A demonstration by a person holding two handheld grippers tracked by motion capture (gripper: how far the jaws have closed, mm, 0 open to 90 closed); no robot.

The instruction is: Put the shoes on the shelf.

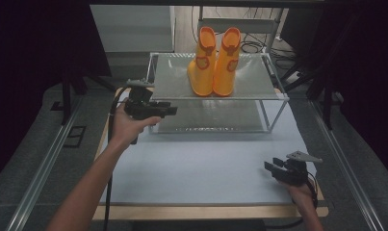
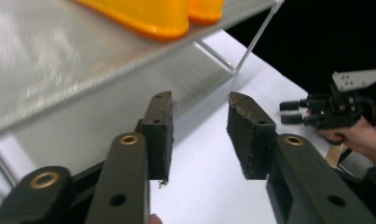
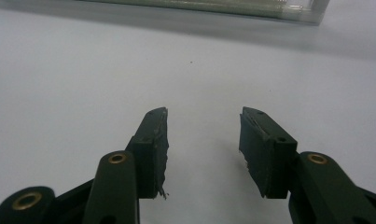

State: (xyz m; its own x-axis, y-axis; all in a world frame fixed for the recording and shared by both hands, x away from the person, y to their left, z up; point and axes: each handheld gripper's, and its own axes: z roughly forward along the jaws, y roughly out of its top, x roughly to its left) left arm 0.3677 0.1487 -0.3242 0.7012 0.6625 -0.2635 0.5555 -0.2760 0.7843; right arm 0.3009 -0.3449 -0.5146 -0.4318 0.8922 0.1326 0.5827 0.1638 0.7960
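Note:
A pair of orange rubber boots point(image 1: 214, 62) stands upright, side by side, on the top shelf point(image 1: 172, 82) of a two-tier metal rack. Their soles point(image 2: 148, 18) show at the top of the left gripper view. My left gripper point(image 1: 171, 110) hovers at the rack's front left corner, level with the gap under the top shelf. Its jaws point right, open, with nothing between them point(image 2: 199, 98). My right gripper point(image 1: 269, 164) rests low over the white mat near the front right. It is open and empty point(image 3: 204, 112), pointing left. It also appears far off in the left gripper view point(image 2: 288, 112).
The rack's lower shelf point(image 1: 215, 118) sits just above the white mat point(image 1: 206, 163), which covers a wooden table top. Thin metal legs point(image 1: 278, 113) stand at the rack's corners. Metal rails point(image 1: 47, 159) run along both sides of the table, with dark curtains beyond.

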